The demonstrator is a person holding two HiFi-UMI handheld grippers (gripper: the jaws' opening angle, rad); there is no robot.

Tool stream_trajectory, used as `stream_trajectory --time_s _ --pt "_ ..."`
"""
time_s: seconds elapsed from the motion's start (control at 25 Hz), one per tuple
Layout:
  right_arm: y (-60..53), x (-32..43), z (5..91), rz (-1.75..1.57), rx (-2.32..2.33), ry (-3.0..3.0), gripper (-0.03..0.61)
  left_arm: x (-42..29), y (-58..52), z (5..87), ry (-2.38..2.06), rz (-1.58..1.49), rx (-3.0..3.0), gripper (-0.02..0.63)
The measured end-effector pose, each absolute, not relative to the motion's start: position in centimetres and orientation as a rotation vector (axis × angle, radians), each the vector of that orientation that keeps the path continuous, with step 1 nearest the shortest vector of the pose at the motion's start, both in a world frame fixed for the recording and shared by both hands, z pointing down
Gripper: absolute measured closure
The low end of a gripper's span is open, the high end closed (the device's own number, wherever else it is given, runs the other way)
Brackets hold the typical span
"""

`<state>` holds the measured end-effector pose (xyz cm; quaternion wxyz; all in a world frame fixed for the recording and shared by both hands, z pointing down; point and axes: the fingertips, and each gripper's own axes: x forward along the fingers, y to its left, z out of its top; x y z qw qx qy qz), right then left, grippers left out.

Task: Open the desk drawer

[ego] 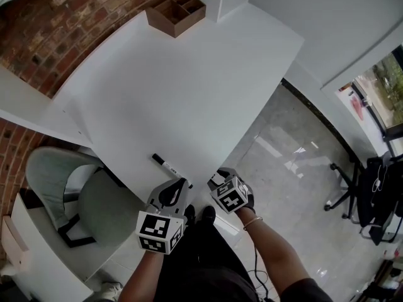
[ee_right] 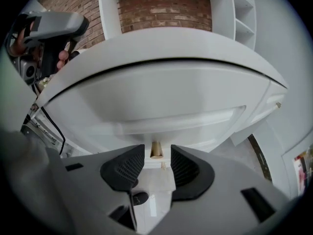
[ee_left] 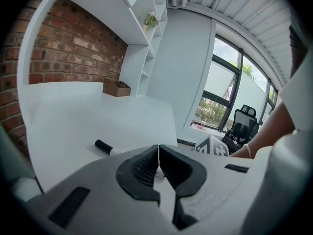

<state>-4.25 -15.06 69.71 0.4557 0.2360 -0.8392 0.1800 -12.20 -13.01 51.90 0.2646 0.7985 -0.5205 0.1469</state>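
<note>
The left gripper (ego: 184, 185) and right gripper (ego: 220, 178), in the head view, sit at the near edge of a smooth white desk (ego: 176, 87), with a black-capped marker (ego: 166, 164) just beyond them. Glossy grey floor tiles (ego: 283, 150) lie to the right and a rough red brick wall (ego: 56, 24) far left. In the left gripper view, ribbed black jaws press together, empty. In the right gripper view the jaws stand apart around a small round wooden knob (ee_right: 156, 149) without touching it, on the flat white drawer (ee_right: 181, 116) under the desktop

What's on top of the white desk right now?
A black-and-white marker lies near the desk's front edge; a brown wooden organiser stands at its far corner. The organiser's walls hide most of its inside.
</note>
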Motion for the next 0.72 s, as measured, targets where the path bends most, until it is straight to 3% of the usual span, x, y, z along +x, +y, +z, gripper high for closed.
stream_trajectory --time_s 0.12,0.28,0.72 --pt "-15.2 -4.5 70.4 0.401 0.520 -2.047 0.430 -12.2 -13.3 51.7 -1.425 0.394 2.150 0.601" --pt "-14.9 -5.0 70.9 0.332 0.466 -2.016 0.499 -12.3 -13.1 51.7 -1.449 0.390 2.123 0.601" --pt "-14.4 -4.8 71.0 0.268 0.437 -1.999 0.508 -11.6 -11.8 51.9 -1.447 0.393 2.107 0.601"
